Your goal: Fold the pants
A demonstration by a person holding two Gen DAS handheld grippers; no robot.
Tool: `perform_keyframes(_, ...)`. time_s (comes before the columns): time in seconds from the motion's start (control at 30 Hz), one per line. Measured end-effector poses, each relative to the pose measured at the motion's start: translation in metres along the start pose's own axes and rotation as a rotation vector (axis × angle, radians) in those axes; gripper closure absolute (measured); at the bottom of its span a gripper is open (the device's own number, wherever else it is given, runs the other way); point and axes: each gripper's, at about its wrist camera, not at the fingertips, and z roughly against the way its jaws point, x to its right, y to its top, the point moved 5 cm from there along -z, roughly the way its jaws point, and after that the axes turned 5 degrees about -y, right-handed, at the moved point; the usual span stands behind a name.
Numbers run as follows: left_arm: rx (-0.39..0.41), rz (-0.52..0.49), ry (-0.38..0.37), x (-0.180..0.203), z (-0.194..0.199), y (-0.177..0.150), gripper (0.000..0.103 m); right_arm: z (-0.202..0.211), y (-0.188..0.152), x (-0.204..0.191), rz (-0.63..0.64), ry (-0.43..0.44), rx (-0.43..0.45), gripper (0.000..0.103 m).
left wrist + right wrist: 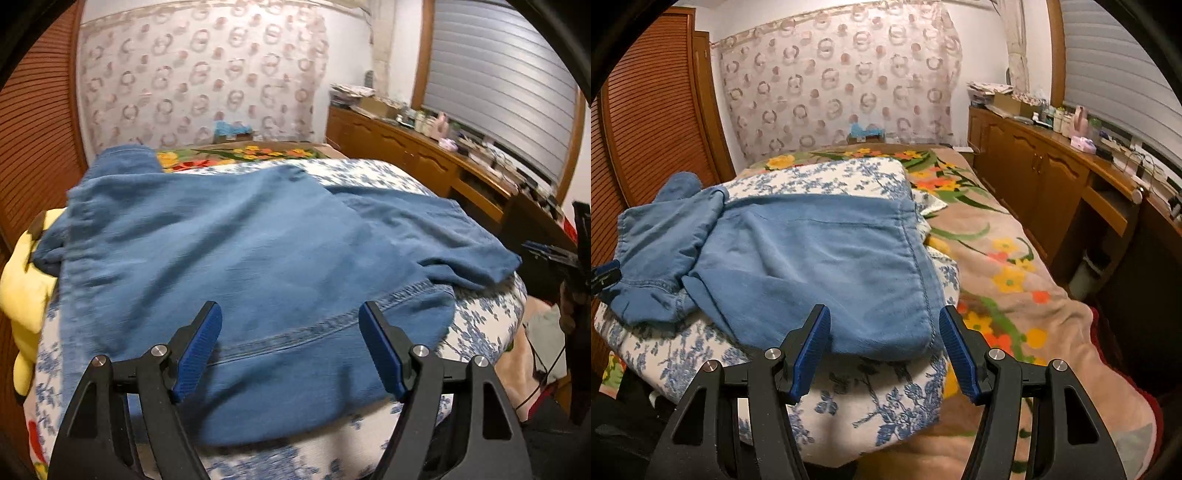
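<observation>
Blue pants (pixel 236 236) spread rumpled across floral quilt (pixel 871 402) on bed, one leg reaching near edge. Left claw (pixel 290 347) spread wide above stitched seam, holding nothing. Right claw (pixel 884 350) spread wide at leg hem, empty.

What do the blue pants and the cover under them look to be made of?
Pants: apparently soft washed denim or cotton twill, matte; stitched seams and a faded weave show. Cover: seemingly woven cotton, white with blue floral print, dull and slightly textured.
</observation>
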Motion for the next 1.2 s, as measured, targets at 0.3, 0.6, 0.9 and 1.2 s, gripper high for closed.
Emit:
perform_keyframes(0.3, -0.066, -0.026, -0.042, 0.023, -0.025, -0.013, 0.026, -0.012, 0.002, 0.01, -0.013, -0.001, -0.042, 0.04)
perform_keyframes(0.6, -0.063, -0.022, -0.031, 0.025, -0.03, -0.018, 0.026, -0.026, 0.004, 0.008, -0.037, 0.013, -0.081, 0.04)
perform_keyframes(0.9, -0.06, -0.027, -0.024, 0.025, -0.03, -0.019, 0.026, -0.022, 0.011, 0.017, -0.064, 0.009, -0.054, 0.073)
perform_keyframes(1.2, -0.057, -0.013, -0.036, 0.027, -0.028, -0.018, 0.026, 0.001, 0.018, 0.005, -0.024, 0.045, 0.018, 0.091)
